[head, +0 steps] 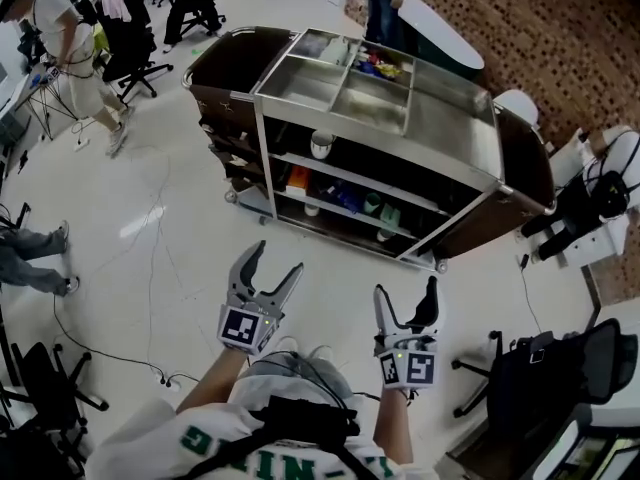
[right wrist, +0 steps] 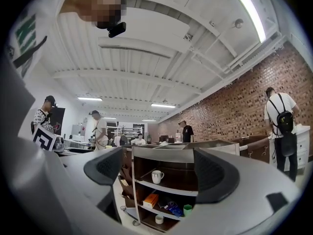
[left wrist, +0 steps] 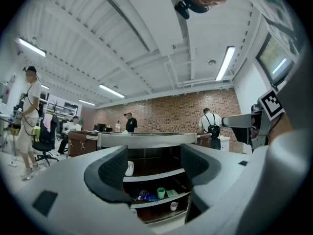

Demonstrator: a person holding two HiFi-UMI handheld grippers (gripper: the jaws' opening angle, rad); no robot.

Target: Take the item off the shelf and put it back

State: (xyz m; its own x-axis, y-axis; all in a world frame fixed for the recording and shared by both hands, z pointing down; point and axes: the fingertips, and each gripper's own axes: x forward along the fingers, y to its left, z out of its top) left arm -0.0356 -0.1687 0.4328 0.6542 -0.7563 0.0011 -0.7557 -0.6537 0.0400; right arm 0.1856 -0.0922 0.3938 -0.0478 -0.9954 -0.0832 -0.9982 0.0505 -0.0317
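Steel cart [head: 450,128] stands well ahead of both claws, white mug [head: 321,145] on its top shelf. Your left claw [head: 277,260] and right claw [head: 406,290] are spread and empty, aimed level, likely for the reach.

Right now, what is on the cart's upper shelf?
A white mug stands near the left end of the upper shelf. The shelf's shadowed rear and right part cannot be made out.
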